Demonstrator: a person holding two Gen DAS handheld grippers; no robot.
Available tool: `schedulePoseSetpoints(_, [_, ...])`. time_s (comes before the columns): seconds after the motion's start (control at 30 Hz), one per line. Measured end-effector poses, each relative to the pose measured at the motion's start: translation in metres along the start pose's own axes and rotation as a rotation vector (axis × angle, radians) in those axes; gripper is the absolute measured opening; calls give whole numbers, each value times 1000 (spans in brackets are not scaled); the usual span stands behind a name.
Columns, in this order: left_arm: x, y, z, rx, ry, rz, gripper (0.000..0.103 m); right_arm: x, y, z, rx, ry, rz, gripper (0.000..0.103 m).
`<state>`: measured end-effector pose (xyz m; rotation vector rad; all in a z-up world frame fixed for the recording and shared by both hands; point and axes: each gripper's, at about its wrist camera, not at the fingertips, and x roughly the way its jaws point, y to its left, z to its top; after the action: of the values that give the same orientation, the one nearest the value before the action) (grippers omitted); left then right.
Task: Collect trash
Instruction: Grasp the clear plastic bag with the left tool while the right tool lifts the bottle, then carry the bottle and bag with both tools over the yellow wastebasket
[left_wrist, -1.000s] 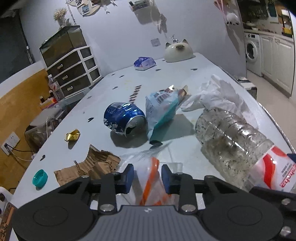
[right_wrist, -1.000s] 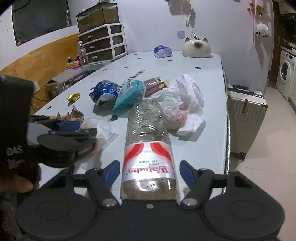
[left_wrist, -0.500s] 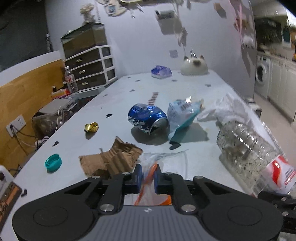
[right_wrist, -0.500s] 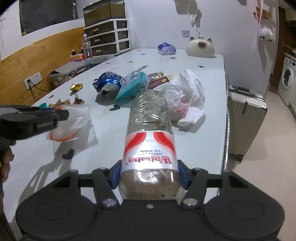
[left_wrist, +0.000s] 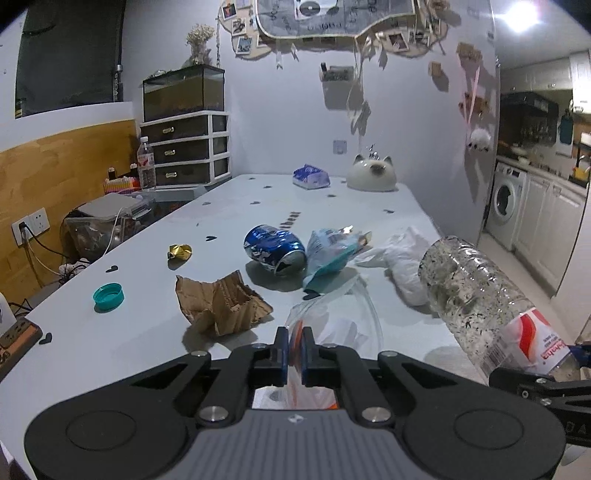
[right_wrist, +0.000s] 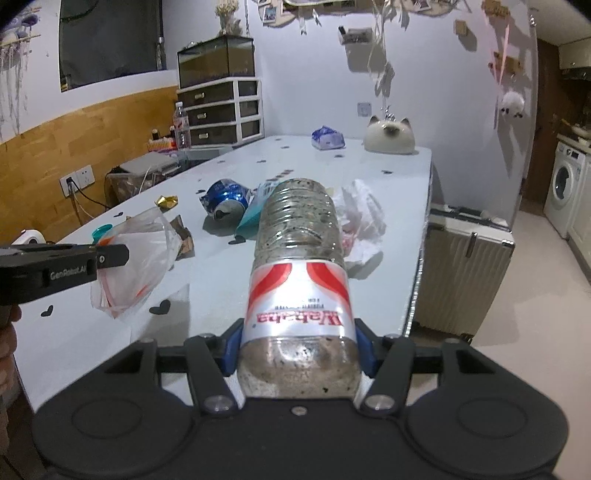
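Our right tongs (right_wrist: 298, 354) squeeze bottle (right_wrist: 300, 258), long way pointing far over counter (right_wrist: 388, 192). Our left tongs (left_wrist: 293, 349) just closed, pinching bag (right_wrist: 136, 254).

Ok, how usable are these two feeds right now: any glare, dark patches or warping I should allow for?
Left wrist view: a ceiling light flares at top right, the corners are black, and the table edge bows from fisheye warping. Right wrist view: dim and bluish with soft shadows, and the plastic bottle looms oversized and fills the centre.
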<state>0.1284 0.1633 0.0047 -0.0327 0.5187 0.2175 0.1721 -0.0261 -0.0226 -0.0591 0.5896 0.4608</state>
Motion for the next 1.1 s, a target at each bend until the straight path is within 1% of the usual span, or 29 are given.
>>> schedulePoseSetpoints(0.3, [-40, -17, -11, -42, -56, -61, 5, -43, -6, -12, 3, -54, -16, 60])
schedulePoseSetpoints(0.6, [-62, -47, -17, -38, -91, -131, 5, -79, -32, -25, 45, -86, -81, 60])
schedulePoseSetpoints(0.73, [-67, -71, -19, -13, -99, -169, 5, -94, -51, -31, 73, -94, -115, 60])
schedulePoseSetpoints(1.1, [-71, -145, -20, 50, -115, -305, 5, -136, -112, -48, 143, -129, -232, 61])
